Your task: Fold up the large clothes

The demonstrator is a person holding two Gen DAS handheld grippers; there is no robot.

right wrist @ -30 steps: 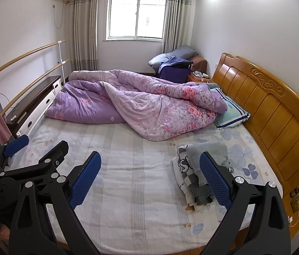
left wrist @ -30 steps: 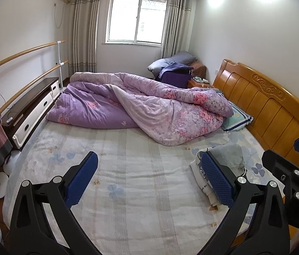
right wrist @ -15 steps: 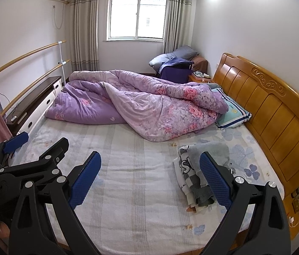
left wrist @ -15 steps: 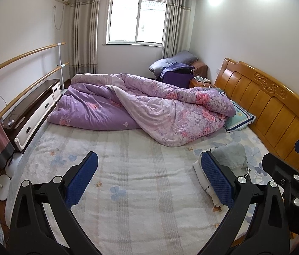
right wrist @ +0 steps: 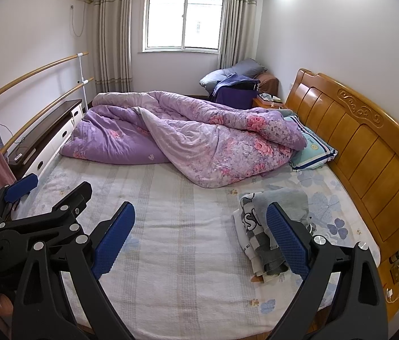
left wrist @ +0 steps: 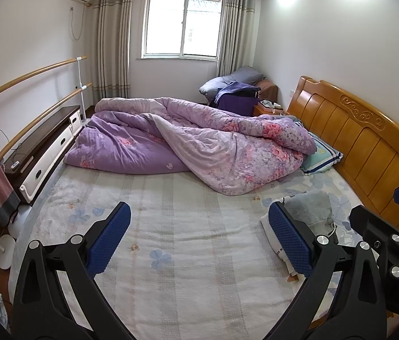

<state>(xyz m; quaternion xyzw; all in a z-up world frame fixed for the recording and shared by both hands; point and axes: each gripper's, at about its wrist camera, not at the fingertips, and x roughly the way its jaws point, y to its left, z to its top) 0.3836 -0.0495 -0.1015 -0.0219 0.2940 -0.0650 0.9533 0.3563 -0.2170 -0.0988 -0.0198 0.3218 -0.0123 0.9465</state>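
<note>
A pile of grey, white and checked clothes (right wrist: pixel 267 226) lies on the right side of the bed near the headboard; it also shows in the left wrist view (left wrist: pixel 309 212). My left gripper (left wrist: pixel 199 240) is open and empty, held above the bed's near part. My right gripper (right wrist: pixel 199 238) is open and empty, its right finger in front of the clothes pile. Each gripper shows at the edge of the other's view.
A crumpled purple floral duvet (left wrist: pixel 199 144) covers the far half of the bed. A pillow (left wrist: pixel 321 155) lies by the wooden headboard (left wrist: pixel 369 141). A low cabinet (left wrist: pixel 46 144) and rails stand along the left wall. The striped sheet (left wrist: pixel 185 226) is bare in the middle.
Both views have shifted slightly, the left gripper drawing back a little from the bed. Both grippers stay open. The clothes and duvet have not moved.
</note>
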